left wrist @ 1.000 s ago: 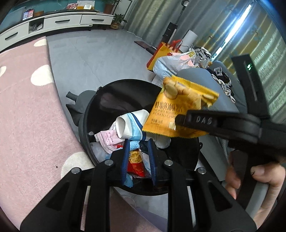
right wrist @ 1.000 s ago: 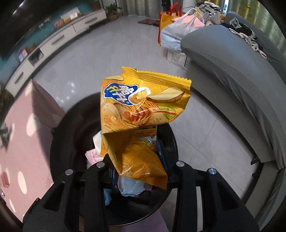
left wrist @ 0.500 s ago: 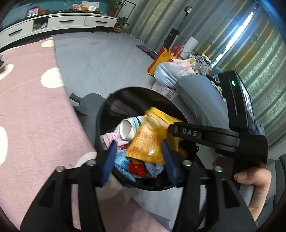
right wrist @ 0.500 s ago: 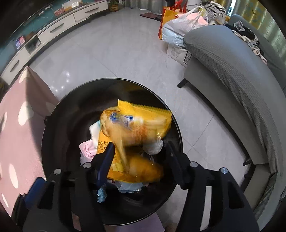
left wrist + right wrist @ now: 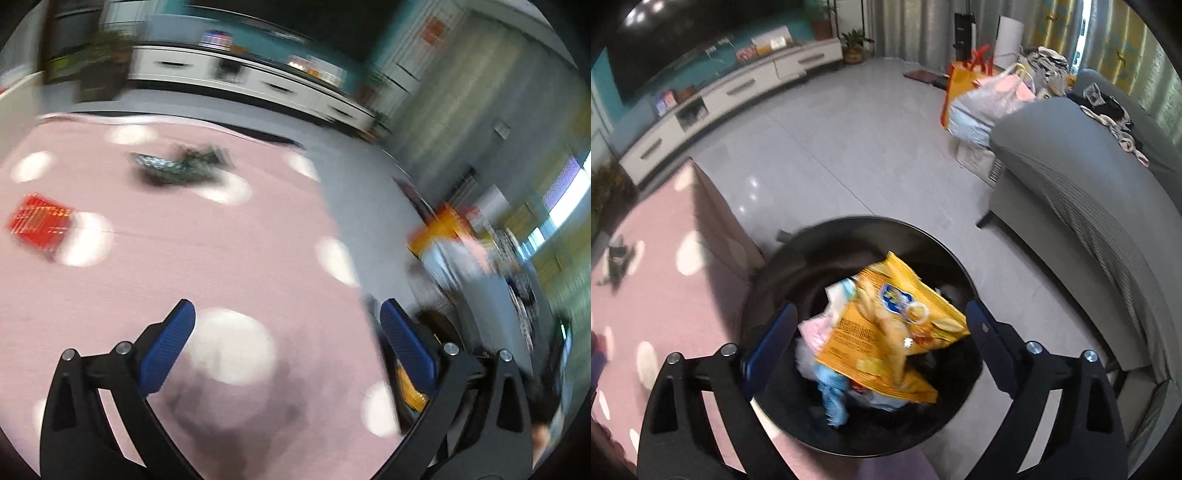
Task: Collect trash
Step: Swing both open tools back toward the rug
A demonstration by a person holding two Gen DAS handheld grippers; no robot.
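Right gripper (image 5: 879,328): jaws wide, just been opening, nothing gripped; poised above black trash bin (image 5: 945,417). Yellow chip bag (image 5: 886,332): loose, lying tilted on top of other wrappers inside bin. Left gripper (image 5: 284,343): jaws wide, just been opening, empty; view blurred, over pink dotted rug (image 5: 207,251). On rug: red wrapper (image 5: 38,223); dark green wrapper (image 5: 162,166), well apart.
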